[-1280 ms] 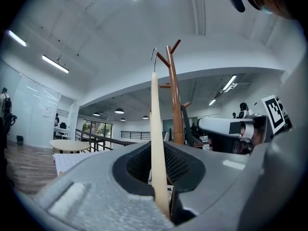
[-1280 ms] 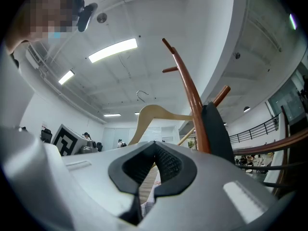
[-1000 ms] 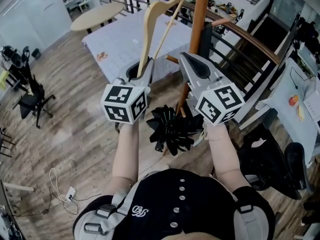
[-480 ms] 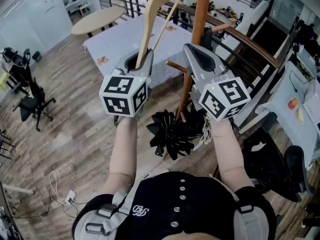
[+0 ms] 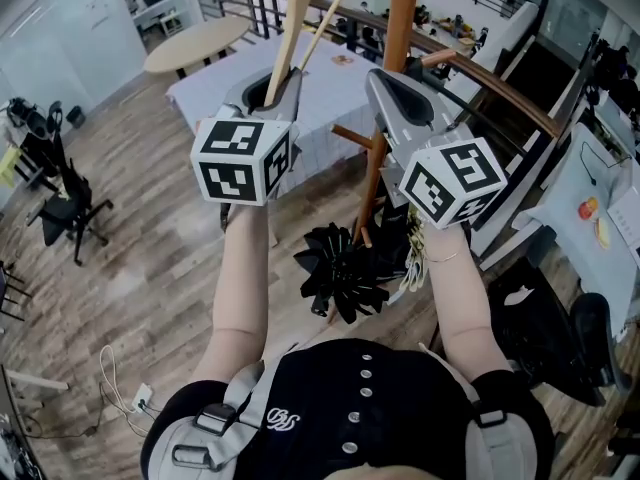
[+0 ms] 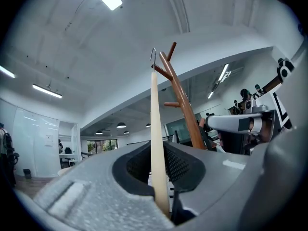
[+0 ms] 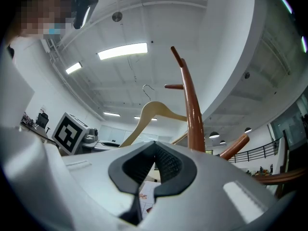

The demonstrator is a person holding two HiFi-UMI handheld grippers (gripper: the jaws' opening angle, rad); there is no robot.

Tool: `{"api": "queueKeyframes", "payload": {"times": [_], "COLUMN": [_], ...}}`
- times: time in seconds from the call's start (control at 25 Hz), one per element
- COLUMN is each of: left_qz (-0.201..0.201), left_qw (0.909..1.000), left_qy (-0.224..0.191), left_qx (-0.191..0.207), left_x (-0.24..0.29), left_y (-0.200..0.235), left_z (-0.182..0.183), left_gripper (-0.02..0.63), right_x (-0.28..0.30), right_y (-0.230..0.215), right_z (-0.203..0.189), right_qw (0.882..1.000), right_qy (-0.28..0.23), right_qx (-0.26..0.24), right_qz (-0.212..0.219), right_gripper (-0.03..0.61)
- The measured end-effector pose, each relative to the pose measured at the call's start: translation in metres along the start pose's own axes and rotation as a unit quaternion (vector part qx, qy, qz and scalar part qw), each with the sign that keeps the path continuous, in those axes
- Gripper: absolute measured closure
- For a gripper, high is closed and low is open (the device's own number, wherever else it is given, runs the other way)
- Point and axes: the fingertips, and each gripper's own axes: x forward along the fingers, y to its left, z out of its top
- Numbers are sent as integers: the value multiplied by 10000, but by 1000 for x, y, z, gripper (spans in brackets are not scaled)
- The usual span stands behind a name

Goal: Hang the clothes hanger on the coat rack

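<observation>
A pale wooden hanger (image 5: 296,23) stands nearly upright, and my left gripper (image 5: 283,86) is shut on its lower end. Its top runs out of the head view. In the left gripper view the hanger (image 6: 155,129) shows edge-on, its metal hook (image 6: 153,56) level with the top prongs of the brown coat rack (image 6: 182,97). The hook is apart from the prongs. My right gripper (image 5: 379,76) is raised beside the rack pole (image 5: 398,38), shut with nothing in it. From the right gripper (image 7: 155,143) the hanger (image 7: 153,110) hangs left of the pole (image 7: 191,107).
A pale rectangular table (image 5: 330,83) and a round table (image 5: 195,40) stand beyond the rack. A black spiky object (image 5: 345,266) sits at the rack's foot. A curved railing (image 5: 510,93) runs on the right, an office chair (image 5: 62,193) on the left, a cable (image 5: 120,378) on the floor.
Both grippers have risen. The hanger went up with the left gripper, and its top has left the head view. The grip is unchanged.
</observation>
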Motion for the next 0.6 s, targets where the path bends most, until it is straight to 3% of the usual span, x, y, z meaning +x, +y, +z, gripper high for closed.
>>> {"api": "queueKeyframes", "payload": {"times": [0.6], "left_qz": [0], "left_qw": [9988], "left_qy": [-62], "left_qx": [484], "left_x": [33], "left_y": [11], "left_z": [39], "left_gripper": [578], "right_x": [9], "right_y": [-15], "right_z": [16], "right_qw": [9998], "right_qy": [-147], "right_qx": [-87], "right_qz": [-50], "right_gripper": [578]}}
